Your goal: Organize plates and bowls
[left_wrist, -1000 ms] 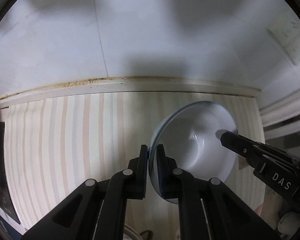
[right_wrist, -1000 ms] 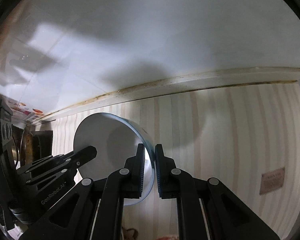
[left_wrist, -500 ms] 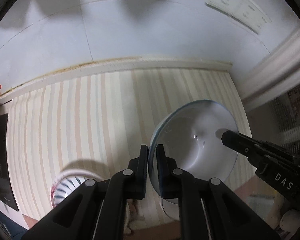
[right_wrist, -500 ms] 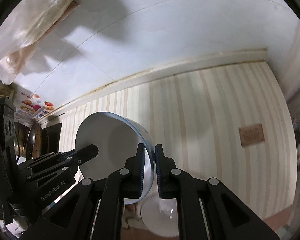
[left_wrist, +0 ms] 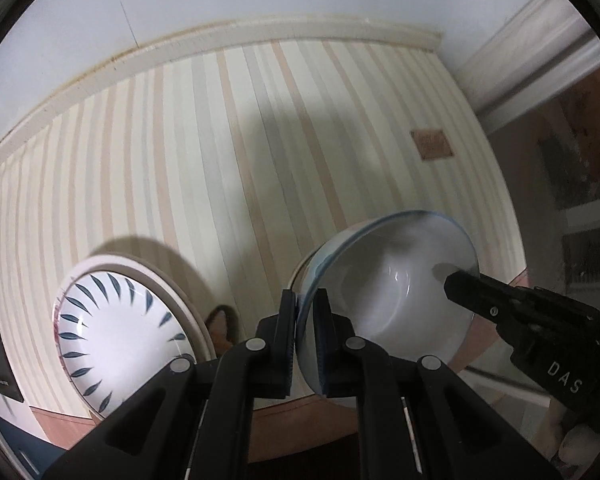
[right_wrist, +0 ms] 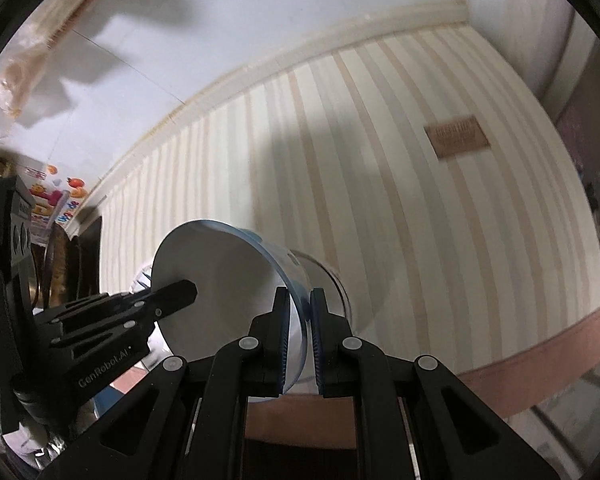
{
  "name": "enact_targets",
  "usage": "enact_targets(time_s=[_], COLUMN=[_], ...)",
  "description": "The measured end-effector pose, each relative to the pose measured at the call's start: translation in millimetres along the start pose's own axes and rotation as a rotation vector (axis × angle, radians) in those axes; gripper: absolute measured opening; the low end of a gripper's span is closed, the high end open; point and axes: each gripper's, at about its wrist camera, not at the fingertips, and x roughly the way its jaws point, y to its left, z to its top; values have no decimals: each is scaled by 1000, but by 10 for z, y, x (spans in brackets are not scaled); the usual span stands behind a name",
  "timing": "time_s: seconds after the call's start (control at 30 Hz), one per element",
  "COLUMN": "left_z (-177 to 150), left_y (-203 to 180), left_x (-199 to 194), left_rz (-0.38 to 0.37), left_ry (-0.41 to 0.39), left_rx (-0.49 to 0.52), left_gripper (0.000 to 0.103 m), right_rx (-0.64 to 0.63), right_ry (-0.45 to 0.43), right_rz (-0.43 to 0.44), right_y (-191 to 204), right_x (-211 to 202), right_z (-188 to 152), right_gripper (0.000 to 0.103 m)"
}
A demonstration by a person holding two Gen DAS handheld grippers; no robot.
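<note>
Both grippers hold one white bowl [left_wrist: 396, 292] with a blue rim, tilted in the air above the table's front edge. My left gripper [left_wrist: 305, 300] is shut on its near rim, and a finger [left_wrist: 472, 292] of the right gripper pinches the opposite rim. In the right wrist view my right gripper [right_wrist: 299, 300] is shut on the same bowl [right_wrist: 220, 280], with the left gripper's fingers [right_wrist: 176, 294] on the far side. Another white bowl [right_wrist: 328, 280] stands on the table just under the held one, partly hidden by it.
A bowl with blue leaf marks [left_wrist: 112, 336] sits in a beige-rimmed plate [left_wrist: 188, 304] at the left front. The striped tablecloth [left_wrist: 260, 152] carries a brown label [left_wrist: 432, 144]. The wall's trim [left_wrist: 260, 32] bounds the back, and a dark object [right_wrist: 56, 248] stands at the left.
Both grippers have carried the bowl back from the wall toward the table's front edge. The leaf-marked bowl and the white bowl below have come into view.
</note>
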Motion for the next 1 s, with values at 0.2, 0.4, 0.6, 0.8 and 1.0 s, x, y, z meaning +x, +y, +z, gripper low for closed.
enact_targets(time_s=[0.2,0.4,0.6,0.8,1.0], left_z=[-42,-13,-4,-4,-64], left_y=[-42,-42,-51,-42,-24], left_x=[210,288,344,349,244], left_rz=[23,48,86,83,73], left_ry=[44,62,65,70,57], left_rx=[16,33,56,55,53], left_gripper=[7,7,7,7,8], right_rx=[17,25,21,23,48], right_ry=[49,82,101,120,118], right_rz=[-21,-22,-52,-69,-63], right_y=[-136,-163,-155,-137,-157], right_x=[212,333,398,433,420], right_z=[-99,-84,-30,-1,-19], right_gripper=[12,12,12,12,12])
